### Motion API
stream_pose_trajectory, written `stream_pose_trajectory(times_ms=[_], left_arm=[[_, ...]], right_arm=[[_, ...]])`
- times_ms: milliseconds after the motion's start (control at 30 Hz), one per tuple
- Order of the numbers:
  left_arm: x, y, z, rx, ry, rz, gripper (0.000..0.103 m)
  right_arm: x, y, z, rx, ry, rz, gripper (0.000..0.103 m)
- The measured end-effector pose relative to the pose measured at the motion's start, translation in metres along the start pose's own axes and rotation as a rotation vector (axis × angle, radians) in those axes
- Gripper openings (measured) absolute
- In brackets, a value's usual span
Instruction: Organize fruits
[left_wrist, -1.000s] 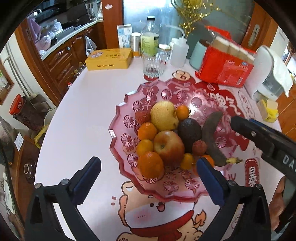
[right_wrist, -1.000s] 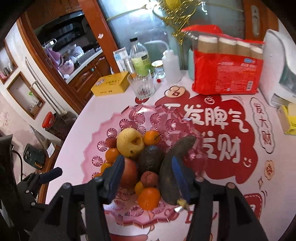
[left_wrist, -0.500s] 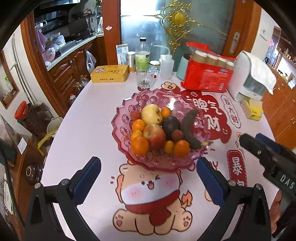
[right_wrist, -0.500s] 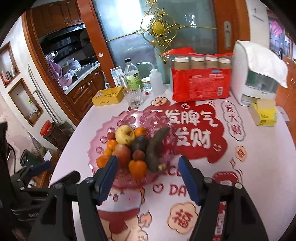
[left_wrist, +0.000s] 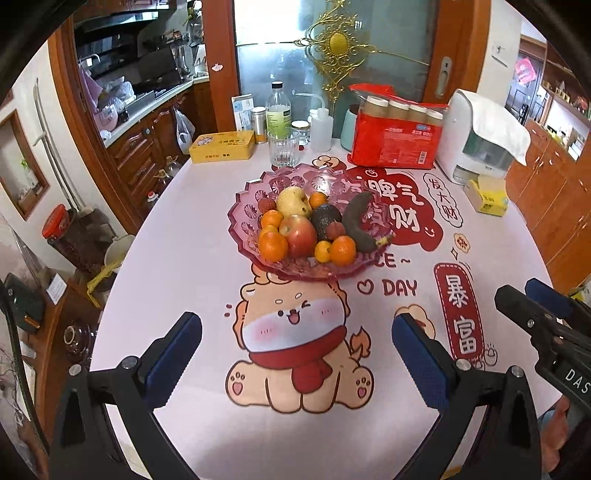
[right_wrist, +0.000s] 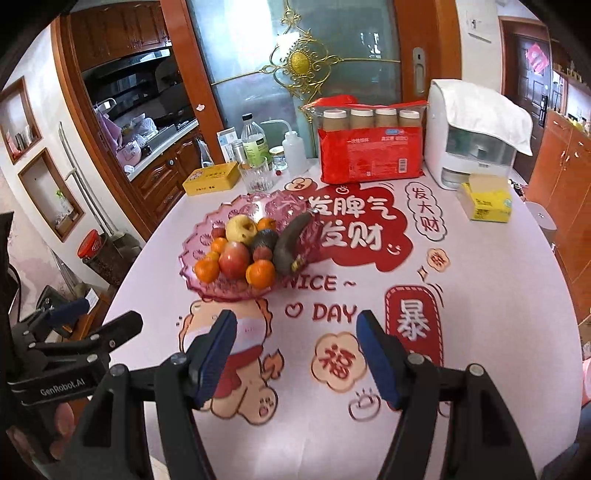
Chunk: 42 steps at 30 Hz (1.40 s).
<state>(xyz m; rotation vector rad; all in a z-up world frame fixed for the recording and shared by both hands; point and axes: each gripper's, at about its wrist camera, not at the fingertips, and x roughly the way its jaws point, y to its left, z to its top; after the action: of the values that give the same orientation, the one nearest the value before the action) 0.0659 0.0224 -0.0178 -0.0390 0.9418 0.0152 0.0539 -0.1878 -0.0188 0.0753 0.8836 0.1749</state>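
A pink glass fruit bowl (left_wrist: 243, 206) (right_wrist: 192, 254) stands mid-table. It holds a red apple (left_wrist: 297, 234) (right_wrist: 234, 259), a yellow pear (left_wrist: 292, 201) (right_wrist: 241, 228), a dark avocado (left_wrist: 325, 218), a blackened banana (left_wrist: 357, 221) (right_wrist: 291, 242), several oranges and small red fruits. My left gripper (left_wrist: 295, 354) is open and empty, well in front of the bowl. My right gripper (right_wrist: 295, 354) is open and empty, also in front of the bowl; it shows in the left wrist view (left_wrist: 532, 310).
At the table's back stand a yellow tin (left_wrist: 221, 147), a drinking glass (left_wrist: 283, 152), bottles (left_wrist: 277, 114), a red package (left_wrist: 397, 142) and a white appliance (left_wrist: 476, 144). A yellow box (left_wrist: 485, 199) sits at the right. The tablecloth has a cartoon print.
Both grippers have pulled back and up from the bowl, which now looks smaller and farther. The banana lies in the bowl. Both grippers stayed open.
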Motion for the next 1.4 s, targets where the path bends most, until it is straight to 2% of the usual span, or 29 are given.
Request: stream_pose_trajectory(times_ms=[467,800,1400], left_arm=[[-0.024,-0.022,-0.018,0.013,-0.010,-0.024,0.102],[-0.034,-0.037,-0.026,0.042,-0.017,-0.038,0.102],[-0.036,-0.042,-0.027,0.050,-0.017,-0.038,0.102]], right_arm=[[-0.042,-0.003,-0.031,0.028,-0.038,-0.053,0.068],[-0.045,-0.004,-0.040,0.035,-0.018,-0.046,0.068],[-0.047,-0.010,-0.048,0.052,-0.010,-0.045,0.068]])
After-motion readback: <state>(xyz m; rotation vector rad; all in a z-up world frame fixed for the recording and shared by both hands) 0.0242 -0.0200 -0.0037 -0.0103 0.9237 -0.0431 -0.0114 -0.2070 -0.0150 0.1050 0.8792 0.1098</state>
